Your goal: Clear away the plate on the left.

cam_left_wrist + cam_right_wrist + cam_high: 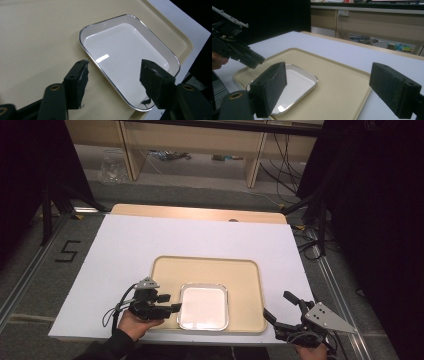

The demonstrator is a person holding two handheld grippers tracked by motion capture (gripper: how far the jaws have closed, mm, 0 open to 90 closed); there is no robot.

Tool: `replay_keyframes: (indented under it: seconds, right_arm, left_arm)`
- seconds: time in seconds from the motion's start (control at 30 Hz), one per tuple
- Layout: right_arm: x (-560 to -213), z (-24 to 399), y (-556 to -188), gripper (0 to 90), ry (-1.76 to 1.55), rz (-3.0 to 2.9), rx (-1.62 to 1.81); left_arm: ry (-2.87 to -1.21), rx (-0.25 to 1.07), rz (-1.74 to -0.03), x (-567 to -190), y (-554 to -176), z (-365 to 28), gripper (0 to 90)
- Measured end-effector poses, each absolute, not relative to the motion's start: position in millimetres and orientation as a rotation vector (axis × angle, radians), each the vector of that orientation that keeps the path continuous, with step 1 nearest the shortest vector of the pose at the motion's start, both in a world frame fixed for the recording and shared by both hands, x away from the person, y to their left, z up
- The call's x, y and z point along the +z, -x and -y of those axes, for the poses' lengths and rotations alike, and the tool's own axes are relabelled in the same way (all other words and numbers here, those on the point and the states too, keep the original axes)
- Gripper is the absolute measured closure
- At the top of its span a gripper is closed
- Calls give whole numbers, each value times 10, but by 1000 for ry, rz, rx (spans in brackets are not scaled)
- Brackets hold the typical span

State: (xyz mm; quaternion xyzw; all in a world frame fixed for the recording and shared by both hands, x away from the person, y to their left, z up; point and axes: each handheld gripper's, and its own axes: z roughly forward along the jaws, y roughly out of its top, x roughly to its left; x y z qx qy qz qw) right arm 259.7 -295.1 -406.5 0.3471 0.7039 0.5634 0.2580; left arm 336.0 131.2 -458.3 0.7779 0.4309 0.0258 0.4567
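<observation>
The left tongs (172,303) stood with their jaws apart, just beside the left rim of the white dish (203,307) and clear of it; in the left gripper view the jaws straddled that rim, one over the beige tray (37,37) and the other over the dish's white floor, with neither pad pressing on the rim. The hand (134,324) that carried them came in from the near edge of the desk (130,240). The right tongs (280,309) were spread wide and held nothing, hovering at the near right corner of the desk, off the tray and well apart from the dish. The dish, a shallow square one with rounded corners and a silver rim, lay empty on the tray (245,285), close to the tray's near edge and a little left of its middle. The tray sat on the white sheet that covered the desk, toward the near side. A black figure five (67,251) was marked on the floor left of the desk, and wooden shelving (200,145) stood beyond it.
</observation>
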Motion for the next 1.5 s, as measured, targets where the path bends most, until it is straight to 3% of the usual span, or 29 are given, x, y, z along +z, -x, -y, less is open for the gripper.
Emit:
replay_keyframes:
  seconds: [0.5,1.5]
  right_arm:
    - [-4065,2956,-2592,153,-946,-1907,1524]
    - [-4068,2949,-2590,153,-949,-1902,1521]
  left_arm:
    - [-1808,172,-1026,-4435,-3325,-1384,195]
    - [-1716,272,-952,-4306,-3213,-1519,157]
